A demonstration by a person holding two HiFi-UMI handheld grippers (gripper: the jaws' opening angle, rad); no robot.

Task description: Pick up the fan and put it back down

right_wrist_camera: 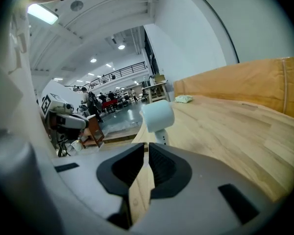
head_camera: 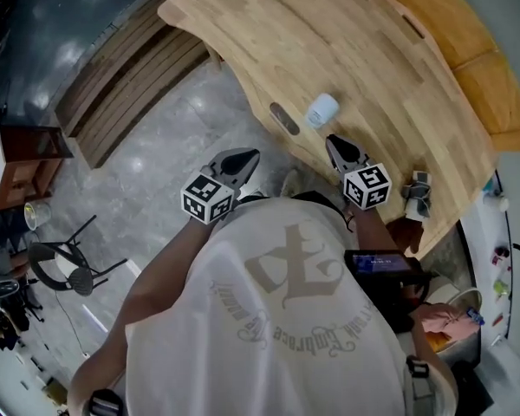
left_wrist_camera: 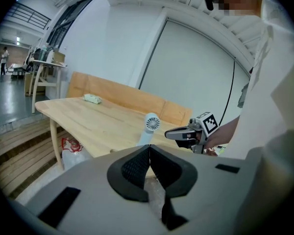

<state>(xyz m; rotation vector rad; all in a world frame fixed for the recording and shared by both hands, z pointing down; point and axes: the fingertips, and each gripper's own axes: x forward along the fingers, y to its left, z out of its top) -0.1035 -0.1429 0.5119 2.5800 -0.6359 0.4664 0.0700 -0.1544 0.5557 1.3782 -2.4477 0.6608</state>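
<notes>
A small white fan [head_camera: 321,110] stands upright on the light wooden table [head_camera: 364,50], near its curved front edge. My right gripper [head_camera: 337,146] is shut and empty, its tips just short of the fan. In the right gripper view the fan [right_wrist_camera: 158,115] rises right behind the closed jaws. My left gripper [head_camera: 243,159] is also shut and empty, and hovers over the floor off the table's edge, left of the fan. The left gripper view shows the fan [left_wrist_camera: 151,124] facing it, with the right gripper [left_wrist_camera: 169,134] just to its right.
An orange bench back [head_camera: 472,55] runs along the table's far side. A pale green cloth [left_wrist_camera: 93,99] lies at the table's far end. A small grey object [head_camera: 418,194] sits by the right edge. Wooden steps [head_camera: 130,76] and a black chair [head_camera: 69,267] lie left.
</notes>
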